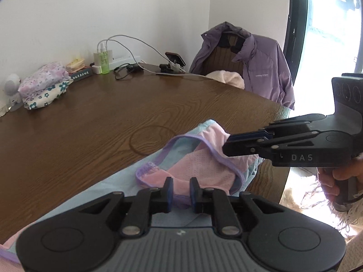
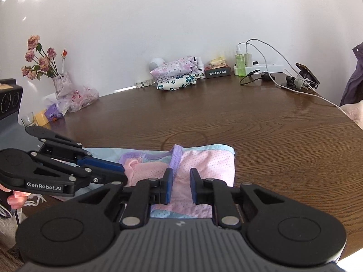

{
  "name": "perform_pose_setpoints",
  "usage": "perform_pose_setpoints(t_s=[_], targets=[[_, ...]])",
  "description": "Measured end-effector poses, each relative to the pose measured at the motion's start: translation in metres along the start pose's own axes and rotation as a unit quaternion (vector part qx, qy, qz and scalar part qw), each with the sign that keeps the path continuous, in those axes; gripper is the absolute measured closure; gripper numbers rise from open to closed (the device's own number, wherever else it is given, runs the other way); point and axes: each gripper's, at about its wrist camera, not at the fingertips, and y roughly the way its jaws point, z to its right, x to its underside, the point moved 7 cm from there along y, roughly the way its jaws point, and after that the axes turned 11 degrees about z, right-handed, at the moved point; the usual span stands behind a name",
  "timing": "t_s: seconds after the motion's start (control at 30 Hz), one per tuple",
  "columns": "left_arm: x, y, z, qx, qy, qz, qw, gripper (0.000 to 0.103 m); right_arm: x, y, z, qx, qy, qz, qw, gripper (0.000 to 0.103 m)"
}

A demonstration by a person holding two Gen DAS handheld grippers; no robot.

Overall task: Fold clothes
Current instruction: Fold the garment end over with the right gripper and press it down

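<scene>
**Pink and blue underwear on the desk, both grippers at its edges**

The underwear (image 2: pixel 199 165) is a small mesh garment in pale pink with light blue panels and lilac trim along its openings. It lies partly folded on the near part of the brown wooden desk (image 2: pixel 249 117), with a lilac band standing up at its far edge.

The left gripper (image 1: pixel 181 189) hovers over the garment's near side. Its blue-padded fingers (image 1: pixel 169 192) stand apart with pink cloth visible in the gap; whether they touch the cloth I cannot tell. The right gripper (image 2: pixel 181 187) likewise has its fingers spread, the garment lying under and between them. In the left wrist view the right gripper's tips meet the pink cloth at its right edge; a clamp there cannot be confirmed.

Beyond the underwear, at the desk's far edge against the wall, sits a stack of folded floral clothes (image 2: pixel 177 74), with a green spray bottle (image 2: pixel 240 62) to its right.
</scene>
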Motion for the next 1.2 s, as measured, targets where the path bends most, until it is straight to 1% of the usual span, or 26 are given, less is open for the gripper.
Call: perform_pose_setpoints(t_s=[0.03, 0.07, 0.1, 0.13, 0.17, 0.23, 0.27, 0.37, 0.47, 0.57, 0.67, 0.7, 0.73, 0.8, 0.83, 0.87, 0.93, 1.0, 1.07, 1.13, 1.17, 1.2], targets=[[-0.005, -0.002, 0.001, 0.003, 0.002, 0.009, 1.0000, 0.079, -0.002, -0.005, 0.003, 0.002, 0.008, 0.004, 1.000, 0.085], [-0.008, 0.000, 0.003, 0.009, 0.007, 0.013, 0.9998, 0.079, -0.005, -0.008, 0.007, 0.005, 0.022, 0.008, 1.000, 0.078], [-0.010, 0.003, 0.007, 0.015, 0.015, 0.014, 0.9997, 0.079, -0.006, -0.012, 0.013, 0.011, 0.040, 0.012, 0.999, 0.073], [-0.012, 0.005, 0.010, 0.022, 0.022, 0.016, 0.9994, 0.079, -0.006, -0.014, 0.019, 0.019, 0.058, 0.012, 0.998, 0.064], [-0.010, 0.009, 0.013, 0.025, 0.030, 0.009, 0.9992, 0.080, -0.005, -0.015, 0.027, 0.027, 0.075, 0.011, 0.997, 0.061], [0.000, 0.020, 0.017, 0.029, 0.046, -0.014, 0.9984, 0.080, -0.002, -0.018, 0.040, 0.039, 0.112, 0.006, 0.993, 0.061], [0.005, 0.025, 0.019, 0.031, 0.054, -0.025, 0.9977, 0.083, 0.002, -0.018, 0.045, 0.040, 0.134, 0.001, 0.990, 0.061], [0.014, 0.029, 0.018, 0.031, 0.058, -0.019, 0.9977, 0.083, 0.014, -0.018, 0.057, 0.045, 0.189, -0.019, 0.981, 0.061], [0.016, 0.028, 0.016, 0.033, 0.047, -0.013, 0.9983, 0.083, 0.019, -0.018, 0.059, 0.047, 0.220, -0.017, 0.974, 0.061], [0.018, 0.027, 0.013, 0.035, 0.036, -0.008, 0.9987, 0.083, 0.022, -0.013, 0.057, 0.041, 0.260, -0.017, 0.965, 0.061], [0.018, 0.027, 0.011, 0.039, 0.027, -0.002, 0.9989, 0.082, 0.024, -0.008, 0.054, 0.049, 0.279, -0.017, 0.959, 0.065], [0.019, 0.027, 0.010, 0.040, 0.025, 0.000, 0.9989, 0.082, 0.024, -0.007, 0.053, 0.053, 0.284, -0.016, 0.957, 0.069], [0.018, 0.027, 0.010, 0.041, 0.023, 0.001, 0.9989, 0.082, 0.025, -0.007, 0.053, 0.061, 0.289, -0.016, 0.955, 0.075], [0.017, 0.027, 0.009, 0.044, 0.019, 0.001, 0.9988, 0.082, 0.027, -0.008, 0.056, 0.072, 0.302, -0.016, 0.951, 0.082], [0.016, 0.027, 0.008, 0.045, 0.016, -0.001, 0.9988, 0.082, 0.028, -0.008, 0.058, 0.075, 0.305, -0.016, 0.949, 0.087], [0.013, 0.027, 0.008, 0.046, 0.016, -0.001, 0.9988, 0.082, 0.029, -0.008, 0.058, 0.077, 0.304, -0.017, 0.950, 0.088], [0.003, 0.026, 0.010, 0.047, 0.025, 0.014, 0.9985, 0.083, 0.029, -0.007, 0.058, 0.078, 0.289, -0.020, 0.954, 0.095], [-0.009, 0.025, 0.016, 0.058, 0.037, 0.033, 0.9970, 0.083, 0.027, -0.006, 0.055, 0.078, 0.271, -0.023, 0.959, 0.096], [-0.019, 0.030, 0.027, 0.076, 0.051, 0.039, 0.9950, 0.083, 0.025, -0.005, 0.052, 0.078, 0.252, -0.026, 0.964, 0.096], [-0.019, 0.041, 0.038, 0.083, 0.080, 0.028, 0.9930, 0.083, 0.024, -0.005, 0.050, 0.076, 0.239, -0.025, 0.968, 0.096], [-0.016, 0.047, 0.042, 0.080, 0.094, 0.015, 0.9922, 0.085, 0.023, -0.005, 0.049, 0.075, 0.233, -0.025, 0.969, 0.096], [-0.009, 0.055, 0.045, 0.074, 0.107, -0.004, 0.9915, 0.093, 0.022, -0.005, 0.048, 0.073, 0.228, -0.024, 0.971, 0.096]])
